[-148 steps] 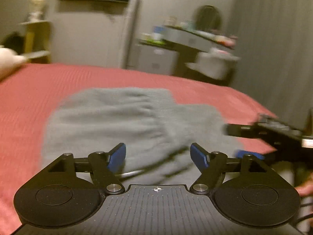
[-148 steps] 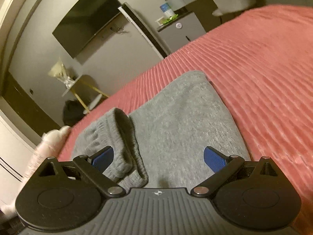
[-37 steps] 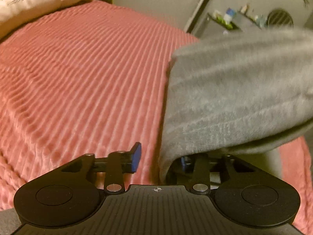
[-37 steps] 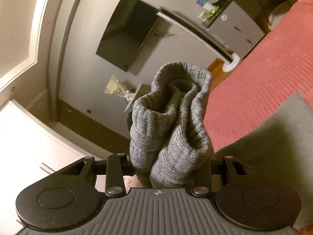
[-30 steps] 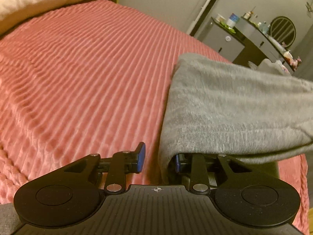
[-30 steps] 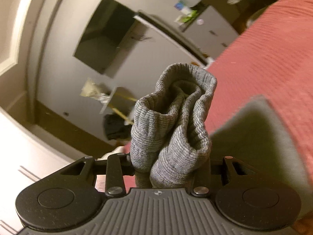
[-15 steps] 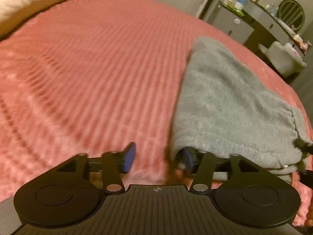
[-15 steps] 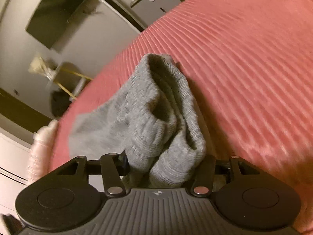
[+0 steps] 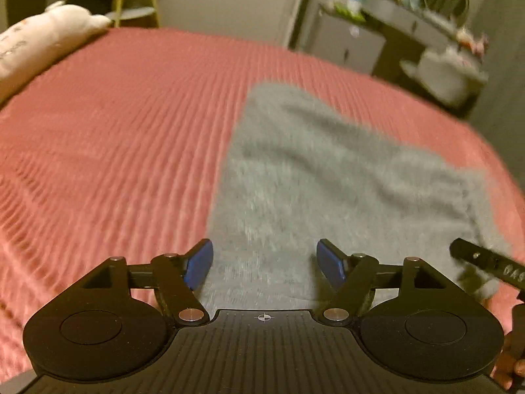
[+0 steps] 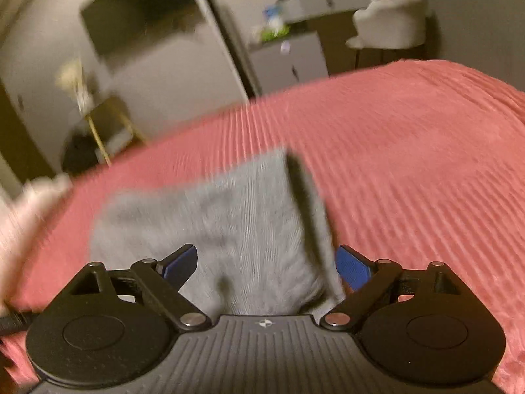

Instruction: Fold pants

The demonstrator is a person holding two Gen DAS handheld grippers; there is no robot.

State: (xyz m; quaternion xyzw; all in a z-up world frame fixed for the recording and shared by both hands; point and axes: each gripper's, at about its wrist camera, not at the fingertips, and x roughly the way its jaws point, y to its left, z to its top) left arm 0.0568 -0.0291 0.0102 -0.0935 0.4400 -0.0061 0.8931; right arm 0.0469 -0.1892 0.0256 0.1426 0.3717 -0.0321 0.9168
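The grey pants (image 9: 328, 177) lie folded in a compact pile on the pink ribbed bedspread (image 9: 115, 131). They also show in the right wrist view (image 10: 229, 226), blurred by motion. My left gripper (image 9: 264, 264) is open and empty, just above the near edge of the pile. My right gripper (image 10: 267, 267) is open and empty over the pile's near end. The tip of the right gripper (image 9: 485, 264) shows at the right edge of the left wrist view.
A white plush pillow (image 9: 39, 46) lies at the bed's far left. Past the bed stand a grey cabinet (image 10: 288, 62), a desk with clutter (image 9: 410, 19), a pale chair (image 10: 390, 23) and a wall TV (image 10: 137, 3).
Both grippers have let go of the pants and opened. The lifted fold now lies flat on the pile, and both grippers have drawn back from it.
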